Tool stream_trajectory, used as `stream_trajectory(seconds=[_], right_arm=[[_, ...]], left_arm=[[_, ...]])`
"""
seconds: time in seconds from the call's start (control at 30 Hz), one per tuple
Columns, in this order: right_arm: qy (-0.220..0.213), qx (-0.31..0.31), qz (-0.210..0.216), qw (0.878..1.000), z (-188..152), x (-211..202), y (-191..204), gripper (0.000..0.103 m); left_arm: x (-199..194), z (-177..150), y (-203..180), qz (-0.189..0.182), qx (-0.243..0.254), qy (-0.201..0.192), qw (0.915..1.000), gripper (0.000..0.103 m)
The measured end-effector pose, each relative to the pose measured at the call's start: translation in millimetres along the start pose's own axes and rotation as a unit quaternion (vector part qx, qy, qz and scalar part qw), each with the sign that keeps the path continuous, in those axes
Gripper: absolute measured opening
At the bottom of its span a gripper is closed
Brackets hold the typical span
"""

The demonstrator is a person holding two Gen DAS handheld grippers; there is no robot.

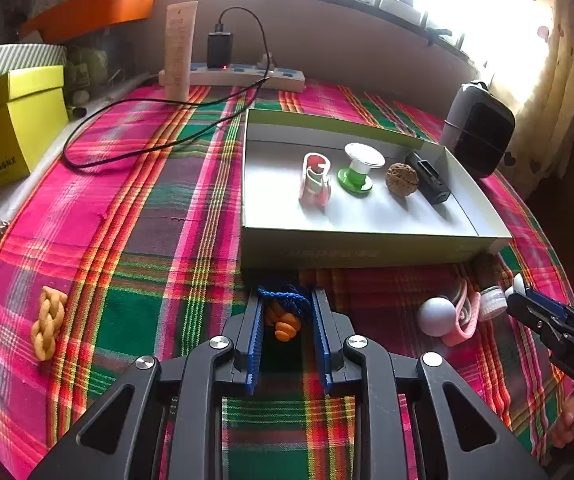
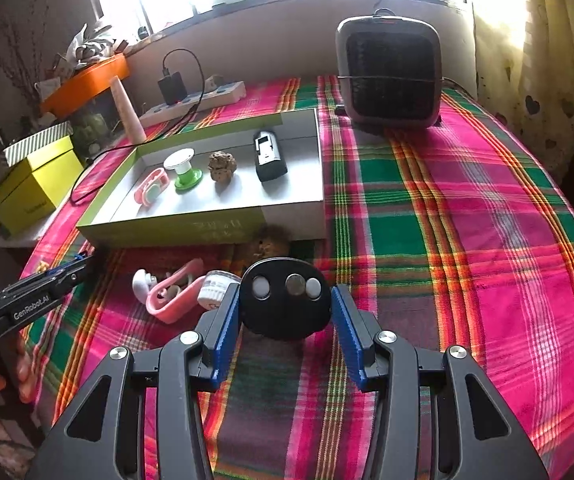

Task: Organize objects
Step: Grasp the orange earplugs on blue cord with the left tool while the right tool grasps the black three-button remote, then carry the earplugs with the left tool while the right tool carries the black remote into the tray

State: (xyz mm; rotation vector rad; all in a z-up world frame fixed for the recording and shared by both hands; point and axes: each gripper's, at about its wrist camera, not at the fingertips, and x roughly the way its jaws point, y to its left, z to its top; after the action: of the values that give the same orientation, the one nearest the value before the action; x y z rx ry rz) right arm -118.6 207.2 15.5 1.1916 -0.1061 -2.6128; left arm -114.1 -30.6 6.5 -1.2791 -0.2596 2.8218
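Note:
My left gripper (image 1: 287,336) is shut on a small orange charm with a blue cord (image 1: 285,322), just in front of the open shallow box (image 1: 367,250). In the box lie a pink-and-white clip (image 1: 315,184), a green-and-white spool (image 1: 359,172), a brown walnut-like ball (image 1: 401,179) and a small black device (image 1: 427,178). My right gripper (image 2: 287,316) is shut on a black oval remote with round buttons (image 2: 287,300) above the plaid cloth. It also shows at the right edge of the left wrist view (image 1: 527,300).
On the cloth lie a tan braided knot (image 1: 49,322), a white ball (image 1: 437,316), a pink strap (image 1: 467,322), a white cap (image 2: 217,284) and a brown fuzzy lump (image 2: 269,246). Behind stand a small heater (image 2: 389,76), a power strip with cable (image 1: 243,74) and yellow boxes (image 1: 11,132).

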Motion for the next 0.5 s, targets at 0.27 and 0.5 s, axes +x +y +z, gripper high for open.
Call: stream_trajectory(seconds=[0.27, 0.5], right_arm=[[-0.007, -0.005, 0.005, 1.000, 1.3, -6.2, 3.1, 0.046], [-0.010, -0.006, 0.007, 1.000, 1.1, -10.3, 5.9, 0.046]], left_arm=[[-7.6, -0.9, -9.6, -0.004, 0.011, -0.008, 0.9999, 0.021], [-14.0, 0.0, -13.7, -0.009, 0.019, -0.013, 0.9997, 0.021]])
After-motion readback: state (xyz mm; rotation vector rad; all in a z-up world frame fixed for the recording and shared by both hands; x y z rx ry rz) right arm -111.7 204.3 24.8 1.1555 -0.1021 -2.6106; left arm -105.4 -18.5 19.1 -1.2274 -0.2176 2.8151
